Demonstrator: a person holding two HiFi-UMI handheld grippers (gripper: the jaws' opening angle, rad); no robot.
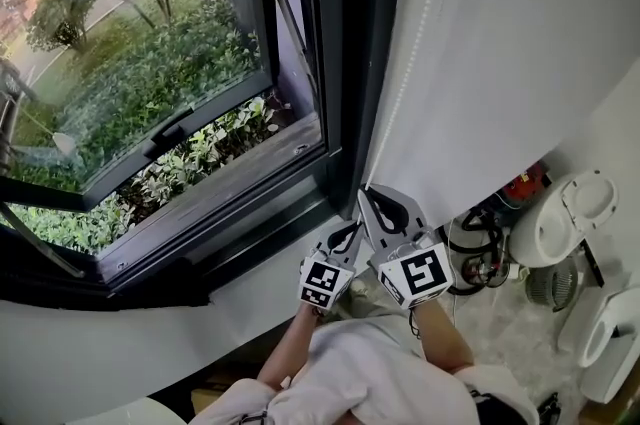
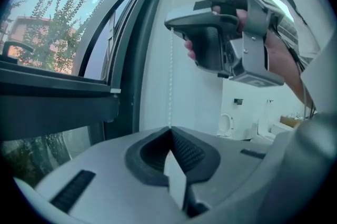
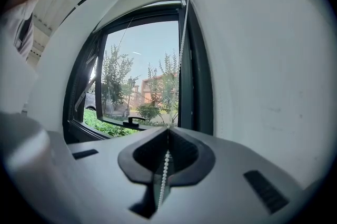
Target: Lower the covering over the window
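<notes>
Both left gripper (image 2: 170,132) and right gripper (image 3: 167,132) pinch bead chain (image 2: 170,75).

Green shrubs (image 1: 140,83) grow outside; black cables (image 1: 478,235) lie beside a white fixture (image 1: 560,218).

Window (image 1: 130,93) at left, bead chain (image 1: 398,93) just right of it, wall (image 1: 520,63) further right.

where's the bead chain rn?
Right gripper view: the bead chain runs down the right side of the window frame into the shut right tool.
</notes>
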